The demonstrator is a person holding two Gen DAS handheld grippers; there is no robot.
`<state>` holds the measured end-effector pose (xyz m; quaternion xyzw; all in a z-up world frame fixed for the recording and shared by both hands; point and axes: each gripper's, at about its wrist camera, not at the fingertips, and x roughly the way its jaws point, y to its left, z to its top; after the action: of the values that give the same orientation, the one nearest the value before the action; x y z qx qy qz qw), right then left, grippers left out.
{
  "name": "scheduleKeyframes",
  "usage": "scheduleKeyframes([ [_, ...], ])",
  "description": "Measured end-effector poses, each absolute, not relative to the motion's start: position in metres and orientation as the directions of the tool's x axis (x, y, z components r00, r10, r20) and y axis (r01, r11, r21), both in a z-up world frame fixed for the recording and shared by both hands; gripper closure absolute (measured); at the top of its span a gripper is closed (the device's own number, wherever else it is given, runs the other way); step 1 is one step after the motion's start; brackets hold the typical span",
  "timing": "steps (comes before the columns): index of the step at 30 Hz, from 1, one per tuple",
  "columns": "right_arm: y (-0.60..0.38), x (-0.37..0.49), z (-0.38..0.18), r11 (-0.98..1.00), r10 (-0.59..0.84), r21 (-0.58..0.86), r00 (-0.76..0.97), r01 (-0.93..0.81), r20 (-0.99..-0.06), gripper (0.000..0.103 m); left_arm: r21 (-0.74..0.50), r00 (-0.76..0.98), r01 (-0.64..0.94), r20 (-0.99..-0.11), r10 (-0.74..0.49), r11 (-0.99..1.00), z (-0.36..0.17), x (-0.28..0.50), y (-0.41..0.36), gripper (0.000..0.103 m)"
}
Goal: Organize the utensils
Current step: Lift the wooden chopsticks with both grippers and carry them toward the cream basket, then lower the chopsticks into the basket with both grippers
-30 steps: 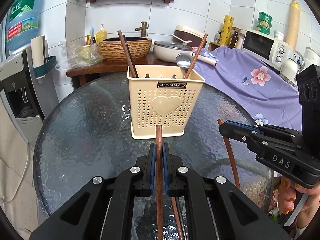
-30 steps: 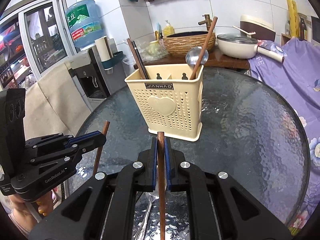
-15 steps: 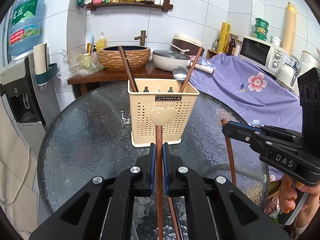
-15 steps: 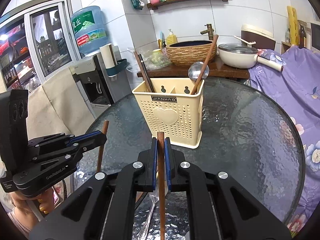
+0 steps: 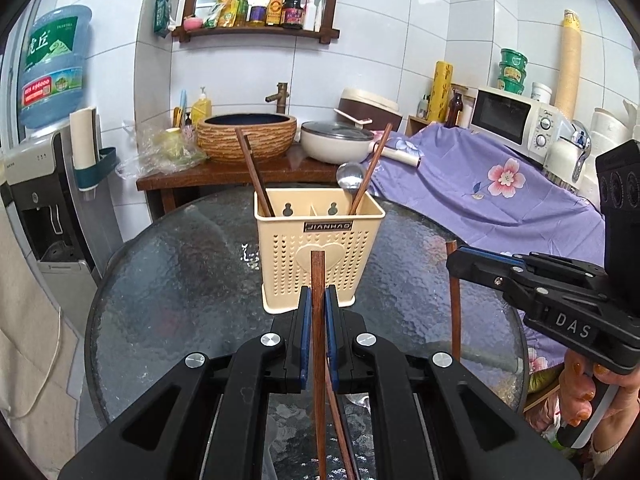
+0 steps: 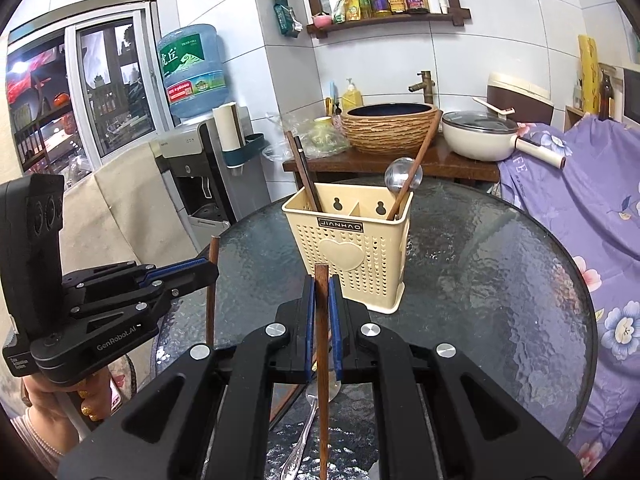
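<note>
A person is holding a gripper in each hand over the near edge of the round glass table (image 5: pixel 168 280). The left gripper (image 5: pixel 315 300) is clamping its blue pads tight on a brown wooden chopstick (image 5: pixel 318 320), which is standing upright between them, its top poking above the fingertips. The right gripper (image 6: pixel 321 292) is pinching a second chopstick (image 6: pixel 321 340) the same way, also upright. Each gripper is showing at the side of the other's view, its chopstick hanging below the jaws. The cream utensil holder (image 5: pixel 320 256) is sitting near the middle of the table, beyond both grippers. Two dark chopsticks are leaning in its left compartment; a ladle (image 6: pixel 403 174) and another chopstick are leaning in its right one. A metal spoon (image 6: pixel 304 436) is lying on the glass at the near edge, under the right gripper.
</note>
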<state>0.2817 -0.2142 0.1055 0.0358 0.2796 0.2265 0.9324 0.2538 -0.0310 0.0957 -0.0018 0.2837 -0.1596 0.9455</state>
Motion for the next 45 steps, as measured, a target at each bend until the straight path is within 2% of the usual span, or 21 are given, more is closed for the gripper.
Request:
scheduleKeyframes([
  [34,-0.216,0.284,0.147,0.887,0.458,0.182,0.759,-0.425,-0.463,0.095,-0.083,0.827,0.309,-0.469,-0.311,0.947,0.135,0.255,-0.029,0.096],
  [45,-0.216,0.312,0.208,0.885,0.463,0.177,0.777,-0.431,-0.426,0.095,-0.095,0.828,0.329,-0.449,-0.335,0.939,0.187,0.280,-0.030,0.097],
])
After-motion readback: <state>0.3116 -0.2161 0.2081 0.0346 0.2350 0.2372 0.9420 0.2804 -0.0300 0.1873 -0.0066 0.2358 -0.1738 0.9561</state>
